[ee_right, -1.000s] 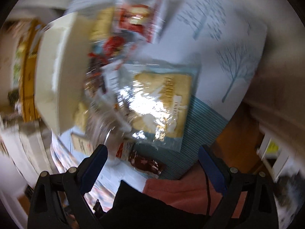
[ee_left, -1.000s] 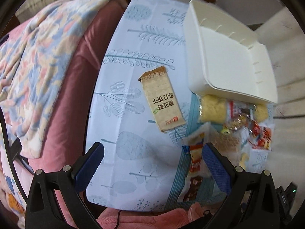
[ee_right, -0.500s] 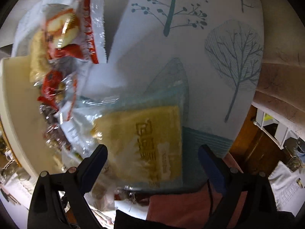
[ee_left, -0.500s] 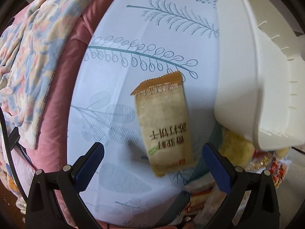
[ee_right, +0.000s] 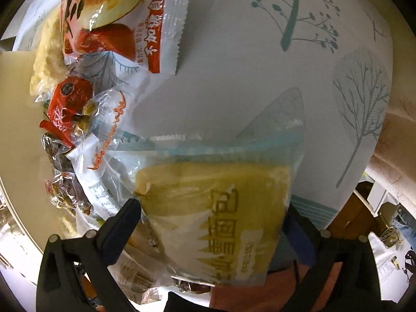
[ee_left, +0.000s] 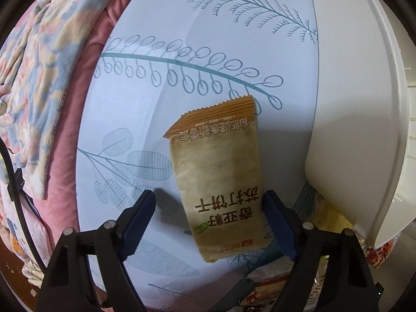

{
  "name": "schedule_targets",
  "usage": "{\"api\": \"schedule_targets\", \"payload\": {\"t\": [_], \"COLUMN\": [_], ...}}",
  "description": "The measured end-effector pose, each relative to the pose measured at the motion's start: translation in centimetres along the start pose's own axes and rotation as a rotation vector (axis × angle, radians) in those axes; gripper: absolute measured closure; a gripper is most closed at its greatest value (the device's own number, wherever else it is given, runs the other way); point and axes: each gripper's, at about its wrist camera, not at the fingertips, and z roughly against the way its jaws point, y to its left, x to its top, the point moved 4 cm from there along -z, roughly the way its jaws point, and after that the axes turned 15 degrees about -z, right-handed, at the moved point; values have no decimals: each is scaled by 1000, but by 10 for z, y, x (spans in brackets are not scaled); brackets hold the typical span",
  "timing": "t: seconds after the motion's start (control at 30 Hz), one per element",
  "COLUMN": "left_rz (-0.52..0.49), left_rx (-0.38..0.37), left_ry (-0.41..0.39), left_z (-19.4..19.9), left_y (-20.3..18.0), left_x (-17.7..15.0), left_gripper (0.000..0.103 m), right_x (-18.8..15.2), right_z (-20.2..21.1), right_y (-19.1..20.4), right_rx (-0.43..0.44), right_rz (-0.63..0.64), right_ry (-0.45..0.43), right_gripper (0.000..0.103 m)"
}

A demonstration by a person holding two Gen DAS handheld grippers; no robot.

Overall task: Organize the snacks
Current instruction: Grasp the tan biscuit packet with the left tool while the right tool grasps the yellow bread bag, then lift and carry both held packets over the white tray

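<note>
In the left wrist view a tan cracker packet with an orange crimped end lies flat on the pale blue leaf-print tablecloth. My left gripper is open, its blue fingers either side of the packet's near half; the right finger is close to its edge. In the right wrist view a clear bag of yellow pastry lies on the cloth. My right gripper is open and straddles the bag; its right finger is mostly hidden behind it.
A white plastic bin stands just right of the cracker packet. A pile of snacks lies left of the pastry bag: a red-and-white pack and small red sweets. A pink sofa with a floral blanket borders the table.
Both grippers have moved forward and down. The left now straddles the cracker packet; the right now straddles the yellow pastry bag. Both stay open.
</note>
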Motion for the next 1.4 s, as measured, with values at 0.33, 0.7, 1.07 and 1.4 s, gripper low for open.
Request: {"api": "schedule_targets", "payload": {"t": [0.33,0.7,1.07,1.4], "left_rz": [24,33,4,-120], "left_rx": [10,-20,-105,-114], "left_ry": [-14,40,43,-82], "left_z": [4,1,20,73], "left_y": [-4,2,7,16], "left_x": [-3,-22,-74,-118], "left_gripper": [39,50,50,50], "right_x": [-8,-27,-71,-102], "right_z": [-12,-5,12,52], "right_y": [29,13,1,-41], "right_rx": [-19,10,108,236], "right_rz": [29,84,178,237], "right_ry": [-3,-11,-78,-230], "right_gripper": [1,16,50,55]}}
